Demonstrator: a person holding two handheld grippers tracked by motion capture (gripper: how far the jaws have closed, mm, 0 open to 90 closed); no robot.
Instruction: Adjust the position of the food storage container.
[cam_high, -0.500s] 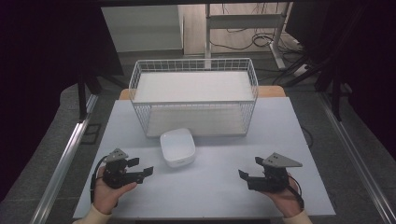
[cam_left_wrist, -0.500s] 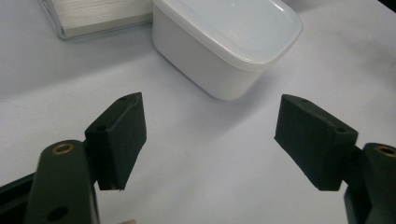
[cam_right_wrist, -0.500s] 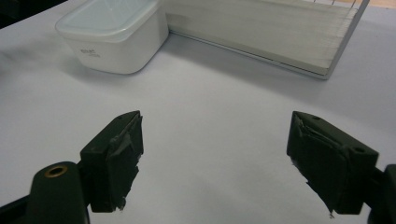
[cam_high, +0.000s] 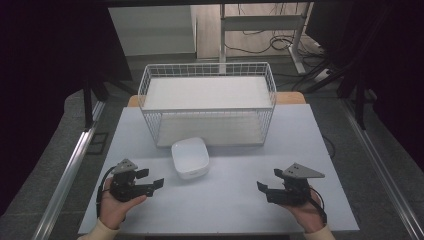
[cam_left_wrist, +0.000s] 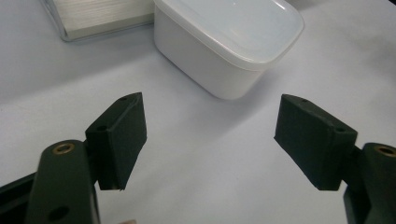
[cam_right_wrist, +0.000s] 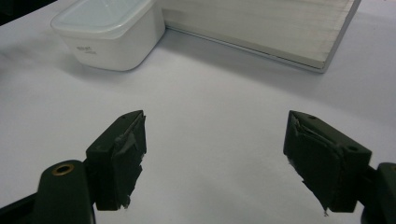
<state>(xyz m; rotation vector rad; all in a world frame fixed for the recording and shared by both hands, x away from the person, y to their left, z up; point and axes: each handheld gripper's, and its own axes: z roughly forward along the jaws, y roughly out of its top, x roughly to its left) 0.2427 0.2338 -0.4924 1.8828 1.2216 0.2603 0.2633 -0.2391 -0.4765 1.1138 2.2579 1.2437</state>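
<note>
A white lidded plastic container (cam_high: 190, 158) sits on the pale table, just in front of a white wire basket (cam_high: 207, 102). My left gripper (cam_high: 152, 179) rests low at the table's near left, pointing right toward the container, jaws wide open and empty. In the left gripper view the container (cam_left_wrist: 229, 42) lies just beyond the open gripper (cam_left_wrist: 210, 135). My right gripper (cam_high: 265, 189) sits at the near right, pointing left, open and empty. From the right gripper view, the container (cam_right_wrist: 109, 32) is at far left, well ahead of that gripper (cam_right_wrist: 215, 158).
The wire basket has a white board as its floor (cam_right_wrist: 261, 28) and stands at the table's far half. The table edge (cam_high: 220, 232) runs close below both hands. Dark floor, metal rails and a desk frame with cables surround the table.
</note>
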